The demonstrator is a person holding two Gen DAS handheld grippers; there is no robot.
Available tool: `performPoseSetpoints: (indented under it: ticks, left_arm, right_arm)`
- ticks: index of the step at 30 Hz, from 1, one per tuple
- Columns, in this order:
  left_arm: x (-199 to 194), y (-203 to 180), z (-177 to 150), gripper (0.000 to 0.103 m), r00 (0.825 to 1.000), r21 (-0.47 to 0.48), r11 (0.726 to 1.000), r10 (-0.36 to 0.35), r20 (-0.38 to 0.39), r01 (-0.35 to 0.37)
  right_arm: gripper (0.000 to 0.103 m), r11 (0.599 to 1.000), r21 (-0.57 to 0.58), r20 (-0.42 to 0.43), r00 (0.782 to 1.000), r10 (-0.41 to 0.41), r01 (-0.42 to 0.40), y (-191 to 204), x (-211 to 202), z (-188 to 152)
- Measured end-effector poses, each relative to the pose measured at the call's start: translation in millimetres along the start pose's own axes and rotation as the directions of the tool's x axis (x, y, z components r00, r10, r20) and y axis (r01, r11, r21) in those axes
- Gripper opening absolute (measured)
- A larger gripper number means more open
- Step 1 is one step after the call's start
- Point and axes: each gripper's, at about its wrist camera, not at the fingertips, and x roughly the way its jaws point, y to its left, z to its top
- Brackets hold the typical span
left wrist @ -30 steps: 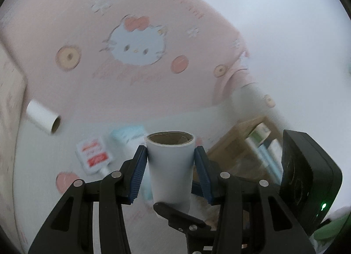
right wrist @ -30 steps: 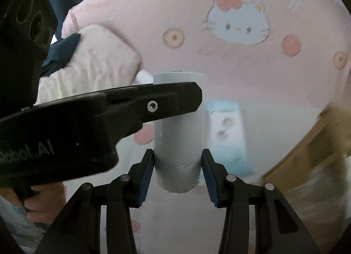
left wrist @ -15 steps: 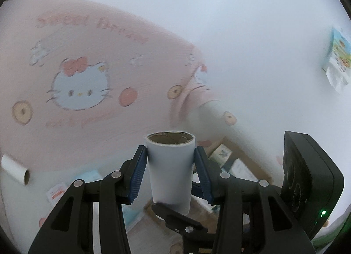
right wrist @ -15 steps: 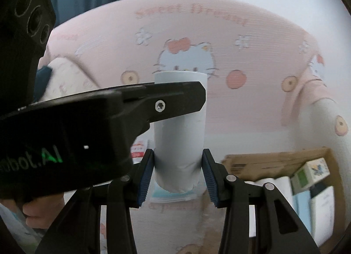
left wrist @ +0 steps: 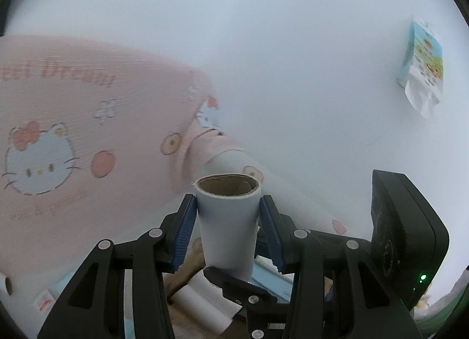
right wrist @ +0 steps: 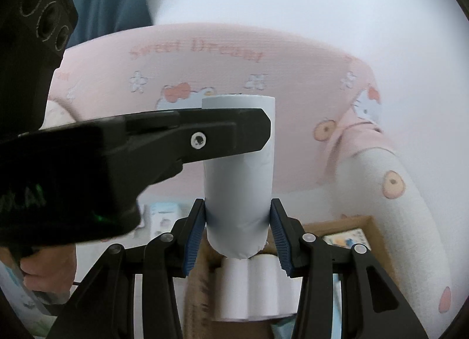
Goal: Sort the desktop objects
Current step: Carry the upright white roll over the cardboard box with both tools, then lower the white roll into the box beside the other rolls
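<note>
Both tongs, left gripper (left wrist: 228, 232) and right gripper (right wrist: 237, 236), are clamping 1 white paper roll (right wrist: 239, 175). We are now carrying it right, above the wooden box (right wrist: 348, 223), likely nearing the drop beside other rolls (right wrist: 249, 292).

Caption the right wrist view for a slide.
Both grippers clamp one white roll above a wooden box of rolls.

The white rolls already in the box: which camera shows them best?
The right wrist view: several white rolls stand together in the cardboard box, under the held roll. The left wrist view shows one, mostly hidden by the tool.
</note>
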Motion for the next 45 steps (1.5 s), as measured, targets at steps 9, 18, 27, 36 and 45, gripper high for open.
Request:
performPoseSetpoints:
  ticks: [9,18,27,36,45]
  left_arm:
    - [62.1,-2.6,-19.1,0.048,0.981,-0.133,0.988,-0.098,-0.168,0.075]
    - [110.6,10.7,-49.0,0.048,0.945,-0.236,0.971,-0.101,-0.313,0.026]
    - [131.7,25.3,-63.2,0.048,0.911,-0.296,0.955,-0.122,-0.394,0.0]
    - [142.2,46.7,-67.8,0.049,0.903,-0.36,0.929,-0.082,-0.421,-0.084]
    - [146.2,29.8,-73.4,0.027,0.886,-0.191,0.976,0.002,-0.464,-0.102]
  right_arm:
    - [0.041,0.999,-0.002,-0.116,0.993,-0.034,0.034,-41.0,11.0,-43.4]
    - [0.041,0.999,0.048,-0.253,0.967,0.034,-0.022,-62.1,41.2,-86.8]
    - [0.041,0.998,0.053,-0.323,0.945,0.057,-0.042,-69.7,59.6,-107.2]
    - [0.041,0.994,0.077,-0.361,0.927,0.098,-0.075,-76.6,72.7,-118.3]
    - [0.041,0.994,0.094,-0.388,0.917,0.095,-0.063,-84.3,76.5,-131.1]
